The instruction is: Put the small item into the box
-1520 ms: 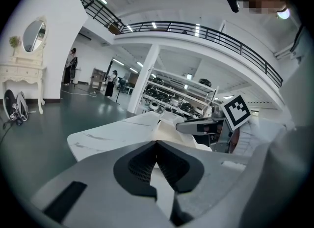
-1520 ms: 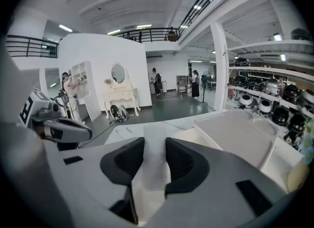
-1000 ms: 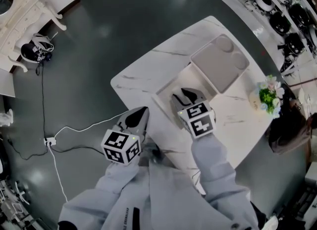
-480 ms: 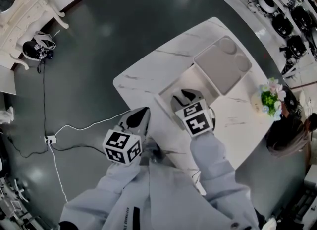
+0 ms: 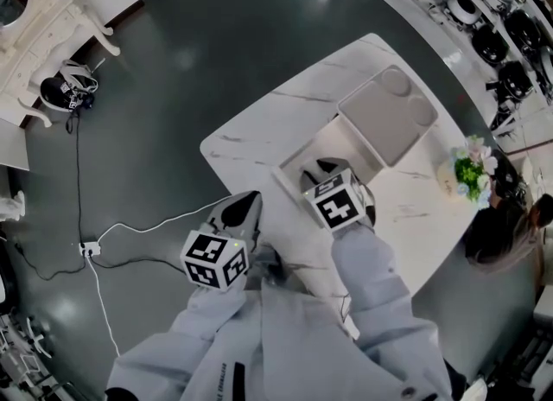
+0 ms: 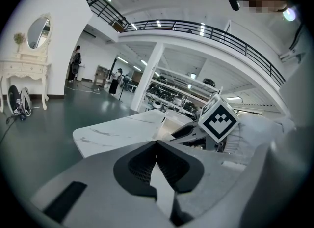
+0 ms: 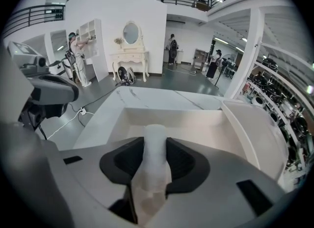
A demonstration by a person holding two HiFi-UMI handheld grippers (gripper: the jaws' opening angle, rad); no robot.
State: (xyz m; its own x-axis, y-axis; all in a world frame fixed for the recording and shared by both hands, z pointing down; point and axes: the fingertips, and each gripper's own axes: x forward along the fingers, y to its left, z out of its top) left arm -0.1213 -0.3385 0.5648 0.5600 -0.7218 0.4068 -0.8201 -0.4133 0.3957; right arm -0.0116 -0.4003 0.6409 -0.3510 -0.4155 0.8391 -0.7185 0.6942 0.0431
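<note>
Our right gripper (image 5: 324, 167) points steeply down over the near end of the open box (image 5: 339, 142). It is clenched on the small white item (image 7: 156, 146), which stands between its pads over the box's inside. The box sits mid-table (image 5: 259, 127), and its lid (image 5: 386, 114) lies open toward the far right edge. Our left gripper (image 5: 249, 197) hovers at the table's near left edge, jaws pressed together with nothing between them.

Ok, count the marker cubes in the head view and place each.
2. One cube rides the left gripper, at the table's edge; the other rides the right gripper, above the open box. None seems hidden.
</note>
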